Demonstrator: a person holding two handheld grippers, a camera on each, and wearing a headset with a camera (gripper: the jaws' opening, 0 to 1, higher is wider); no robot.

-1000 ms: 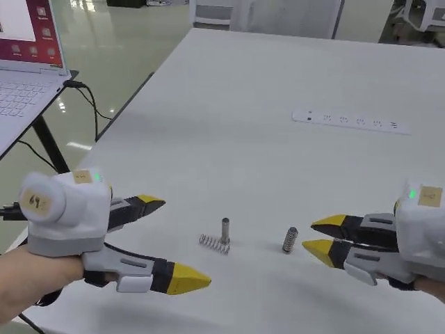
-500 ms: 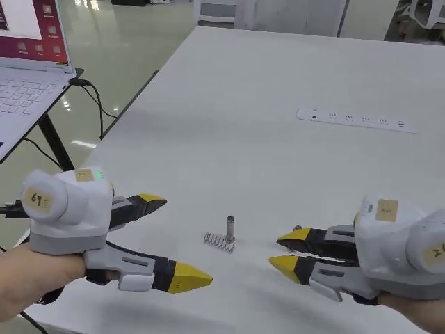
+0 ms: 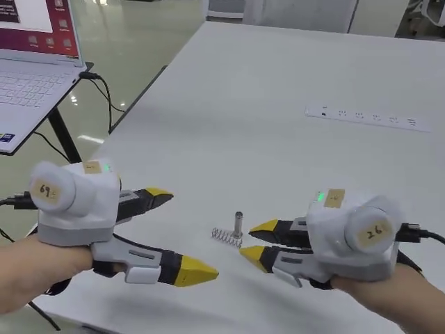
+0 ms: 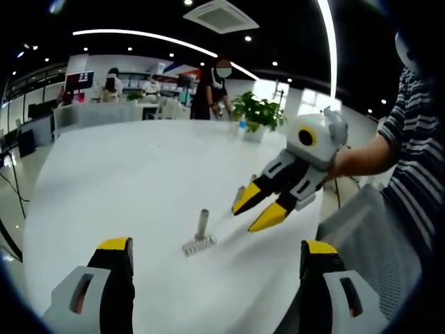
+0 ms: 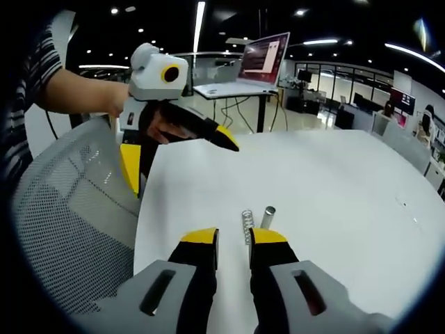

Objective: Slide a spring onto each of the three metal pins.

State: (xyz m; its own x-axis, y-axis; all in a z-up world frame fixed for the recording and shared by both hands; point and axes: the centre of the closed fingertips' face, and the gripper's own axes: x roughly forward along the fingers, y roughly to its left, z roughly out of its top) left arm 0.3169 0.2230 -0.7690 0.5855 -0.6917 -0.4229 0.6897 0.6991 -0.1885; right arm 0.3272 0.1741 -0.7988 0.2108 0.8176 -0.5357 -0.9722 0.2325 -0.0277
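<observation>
A short bare metal pin (image 3: 238,222) stands upright near the white table's front edge. A loose spring (image 3: 225,236) lies flat against its base on the left. My left gripper (image 3: 179,233) is wide open and empty, left of the pin. My right gripper (image 3: 257,240) is just right of the pin, tips pointing at it, jaws a narrow gap apart with nothing between them. In the right gripper view the spring (image 5: 246,224) and pin (image 5: 268,216) lie just beyond my gripper's (image 5: 234,236) tips. In the left gripper view the pin (image 4: 202,224) and spring (image 4: 198,243) sit ahead of that gripper (image 4: 215,245).
A white power strip (image 3: 361,117) lies farther back on the table (image 3: 278,90). An open laptop (image 3: 31,69) with a cable stands on a stand to the left, beyond the table edge. A grey mesh chair (image 5: 62,223) is close behind the front edge.
My right gripper has moved left to the bare pin and loose spring, covering the second pin with a spring on it. My left gripper has stayed wide open in place.
</observation>
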